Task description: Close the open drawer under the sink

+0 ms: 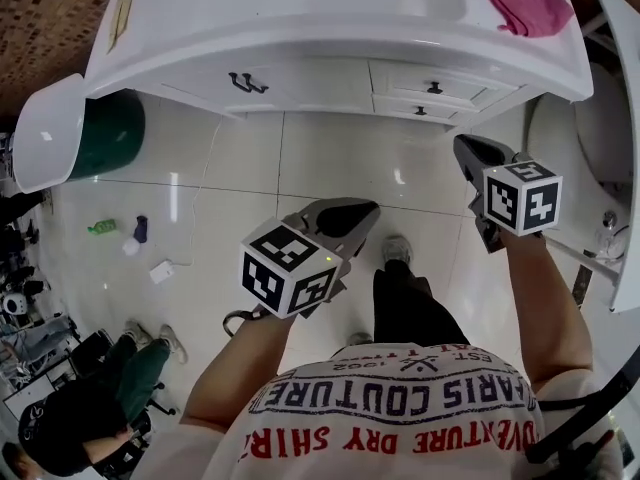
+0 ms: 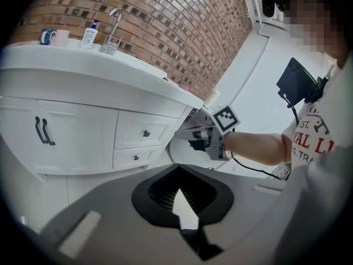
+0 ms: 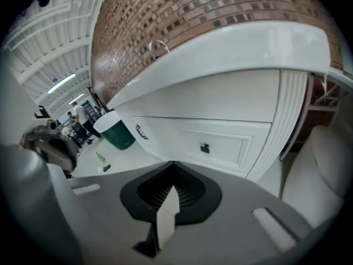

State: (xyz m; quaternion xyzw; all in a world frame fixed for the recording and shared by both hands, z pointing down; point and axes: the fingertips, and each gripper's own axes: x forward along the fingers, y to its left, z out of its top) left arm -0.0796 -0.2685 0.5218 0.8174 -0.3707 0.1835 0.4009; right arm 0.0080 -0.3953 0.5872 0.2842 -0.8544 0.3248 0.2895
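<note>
Glossy white curved cabinet ahead, panelled drawer flush, dark knob; left gripper and right gripper in mid-air, grey jaws pressed together, empty.

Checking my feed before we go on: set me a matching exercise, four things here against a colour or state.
Things:
1 towel
2 bin
3 upper drawer knob
4 left gripper

Matches:
A black
B shut, nothing between the jaws
C pink
D green

Pairs: 1-C; 2-D; 3-A; 4-B.
</note>
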